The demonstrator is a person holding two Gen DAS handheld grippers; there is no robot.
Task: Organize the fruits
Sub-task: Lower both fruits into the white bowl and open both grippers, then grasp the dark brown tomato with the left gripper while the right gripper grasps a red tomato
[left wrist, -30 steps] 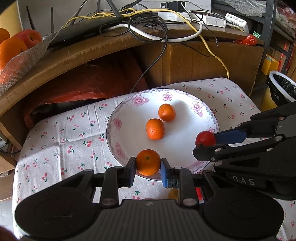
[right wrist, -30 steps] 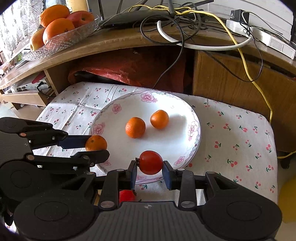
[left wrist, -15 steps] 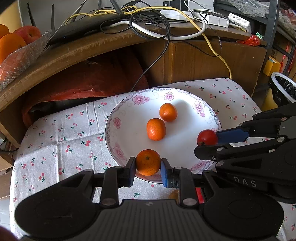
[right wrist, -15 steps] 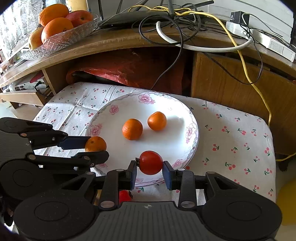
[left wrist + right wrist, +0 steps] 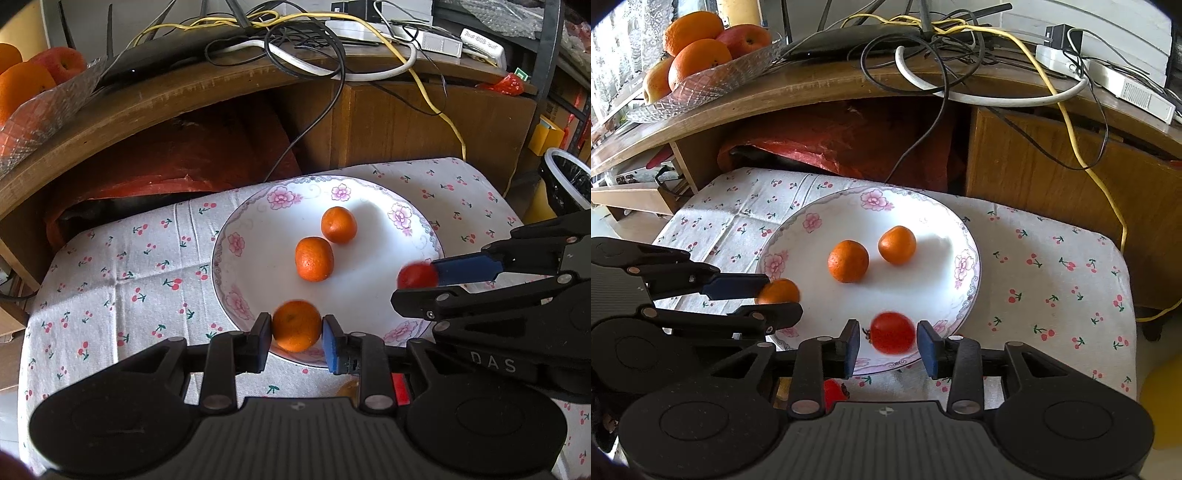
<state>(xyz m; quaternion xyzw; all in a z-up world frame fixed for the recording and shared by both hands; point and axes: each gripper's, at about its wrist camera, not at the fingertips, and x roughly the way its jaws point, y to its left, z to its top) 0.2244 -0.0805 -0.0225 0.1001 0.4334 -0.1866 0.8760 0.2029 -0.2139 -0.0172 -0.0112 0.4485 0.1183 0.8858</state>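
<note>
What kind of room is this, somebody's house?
Most likely a lived-in home, not a lab. A flowered plate sits on a cherry-print cloth, a glass fruit bowl rests on a wooden desk, and router cables tangle across it.

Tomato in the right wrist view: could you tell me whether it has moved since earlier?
Yes. The tomato has dropped slightly toward the plate's near rim, free of the fingers.

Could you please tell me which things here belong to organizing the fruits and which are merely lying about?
Job in hand: floral plate; near mandarin and far mandarin on it; third mandarin between the left gripper fingers; tomato between the right gripper fingers.

Lying about: glass fruit bowl on the shelf; cables; red bag; bin.
</note>
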